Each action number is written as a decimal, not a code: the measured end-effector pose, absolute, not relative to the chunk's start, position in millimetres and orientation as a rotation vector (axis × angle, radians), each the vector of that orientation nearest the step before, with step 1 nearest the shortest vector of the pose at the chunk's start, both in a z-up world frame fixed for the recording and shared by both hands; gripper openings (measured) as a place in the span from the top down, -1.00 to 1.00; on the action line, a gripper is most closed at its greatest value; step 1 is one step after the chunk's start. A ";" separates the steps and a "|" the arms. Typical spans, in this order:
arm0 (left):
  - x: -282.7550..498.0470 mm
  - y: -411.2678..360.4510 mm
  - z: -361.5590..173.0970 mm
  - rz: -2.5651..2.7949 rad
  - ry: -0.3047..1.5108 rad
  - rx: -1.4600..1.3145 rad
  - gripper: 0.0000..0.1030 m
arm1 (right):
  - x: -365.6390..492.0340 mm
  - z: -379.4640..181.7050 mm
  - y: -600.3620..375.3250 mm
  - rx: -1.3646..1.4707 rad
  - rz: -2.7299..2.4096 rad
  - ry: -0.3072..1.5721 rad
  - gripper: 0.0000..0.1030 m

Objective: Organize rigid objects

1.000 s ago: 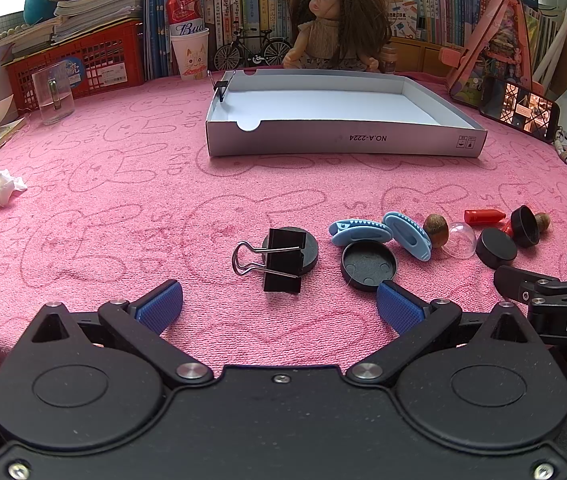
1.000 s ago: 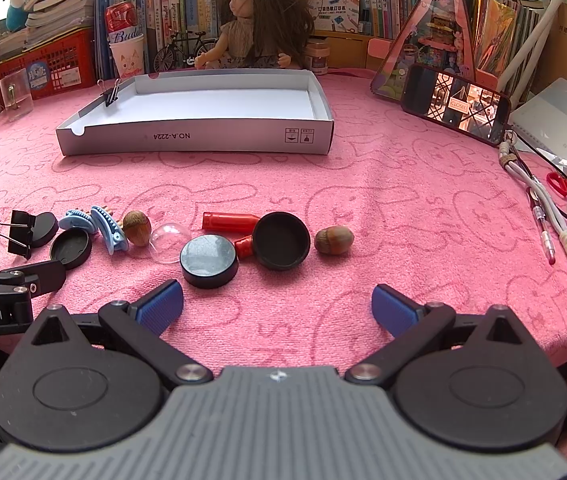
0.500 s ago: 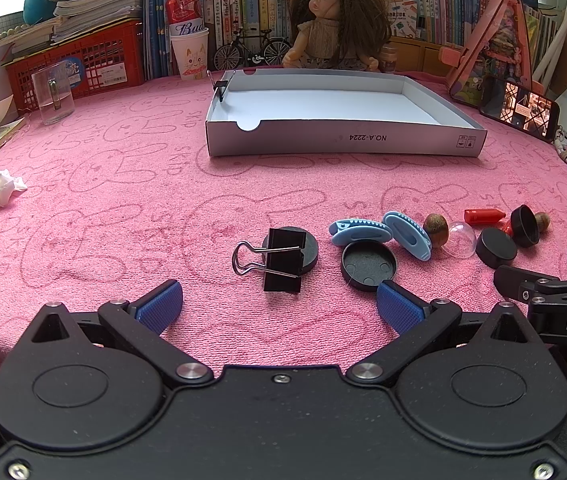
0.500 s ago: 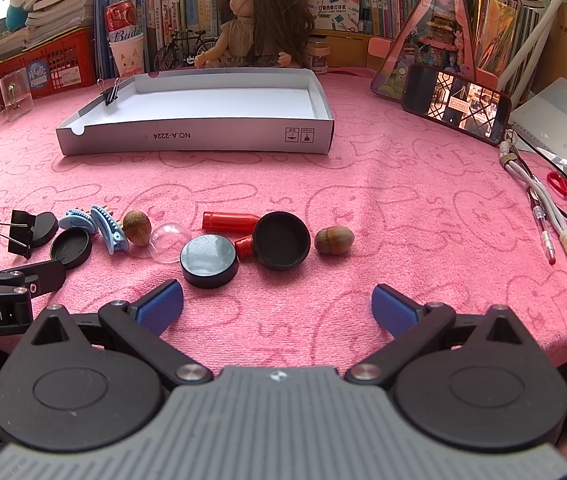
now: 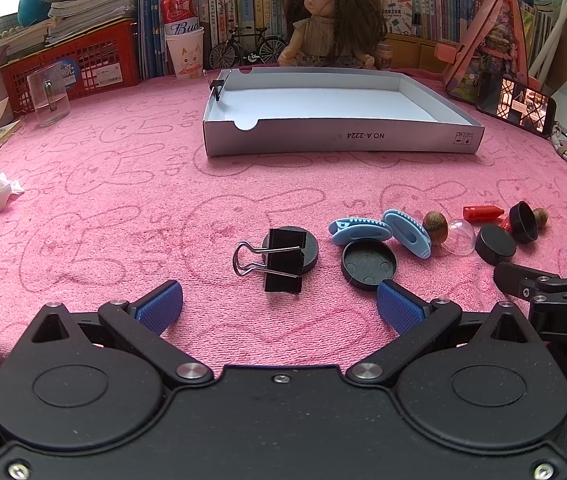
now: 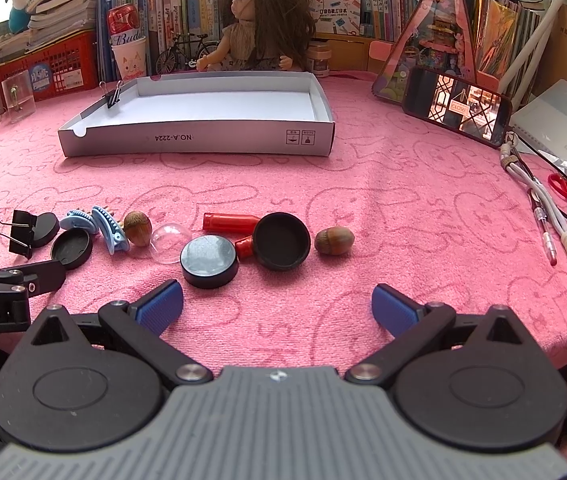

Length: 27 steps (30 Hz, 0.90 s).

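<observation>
- While both tools hover low over the near edge of the table, the left gripper (image 5: 279, 304) has its blue pads spread wide with nothing between them, and the right gripper (image 6: 277, 306) is spread just as wide and equally empty.
- Just ahead of the left gripper a black binder clip (image 5: 281, 260) leans on a round black lid (image 5: 309, 246); an upturned black cap (image 5: 368, 263) lies just beside its right pad.
- Two blue hair clips (image 5: 383, 230) touch each other beyond that cap, with an acorn (image 5: 435, 223) and a clear plastic dome (image 5: 459, 237) next along the row.
- Nearest the right gripper sit a black puck-like lid (image 6: 209, 261), an open black cap (image 6: 281, 246) tilted on a red piece, a red tube (image 6: 229, 222) behind them, and a second acorn (image 6: 334, 240) to the right.
- Well beyond the row stands a shallow white cardboard tray (image 5: 343, 136), its floor bare; a small binder clip (image 6: 112, 96) grips its left wall.
- A pink rabbit-patterned towel (image 5: 123, 184) covers the table.
- Behind the tray sit a doll (image 6: 261, 28), a phone (image 6: 457, 106) with its screen lit, a red basket (image 5: 83, 60) and a shelf of books.
</observation>
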<state>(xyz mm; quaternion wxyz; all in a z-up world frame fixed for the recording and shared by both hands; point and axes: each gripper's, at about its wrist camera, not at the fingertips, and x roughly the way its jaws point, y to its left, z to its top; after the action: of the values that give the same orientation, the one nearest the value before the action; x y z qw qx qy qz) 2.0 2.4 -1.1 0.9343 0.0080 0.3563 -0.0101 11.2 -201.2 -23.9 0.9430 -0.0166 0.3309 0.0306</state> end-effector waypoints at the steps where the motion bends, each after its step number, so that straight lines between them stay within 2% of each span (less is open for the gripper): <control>1: 1.8 3.4 -1.1 -0.026 0.728 0.017 -1.00 | 10.9 -23.7 -201.3 -0.034 0.063 0.673 -1.00; 9: 1.6 6.8 1.3 -0.045 0.742 0.021 -0.98 | 10.7 -23.0 -202.3 -0.030 0.068 0.667 -1.00; 12: 0.3 7.0 3.3 -0.051 0.737 0.023 -0.85 | 8.5 -22.2 -203.8 -0.017 0.072 0.664 -1.00; 17: -6.8 7.1 8.0 -0.062 0.707 0.022 -0.34 | 5.0 -18.8 -206.1 0.003 0.098 0.643 -0.93; 19: -9.6 7.6 10.3 -0.074 0.691 0.012 -0.19 | 3.2 -16.6 -207.4 0.011 0.107 0.625 -0.88; 22: -13.7 7.1 13.5 -0.077 0.670 0.008 0.10 | -0.4 -12.6 -208.0 0.032 0.133 0.597 -0.69; 23: -14.9 6.8 14.5 -0.075 0.663 0.009 0.17 | -1.9 -11.4 -207.4 0.035 0.148 0.588 -0.65; 27: -13.9 5.6 16.4 -0.086 0.653 0.018 0.19 | -4.9 -9.0 -200.1 0.022 0.202 0.570 -0.40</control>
<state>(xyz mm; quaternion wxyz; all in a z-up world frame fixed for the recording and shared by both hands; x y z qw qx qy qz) -13.9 5.6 16.4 0.9461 0.0091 0.3209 -0.0423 -4.9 -200.1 -9.0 0.9546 0.0108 0.2806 0.0993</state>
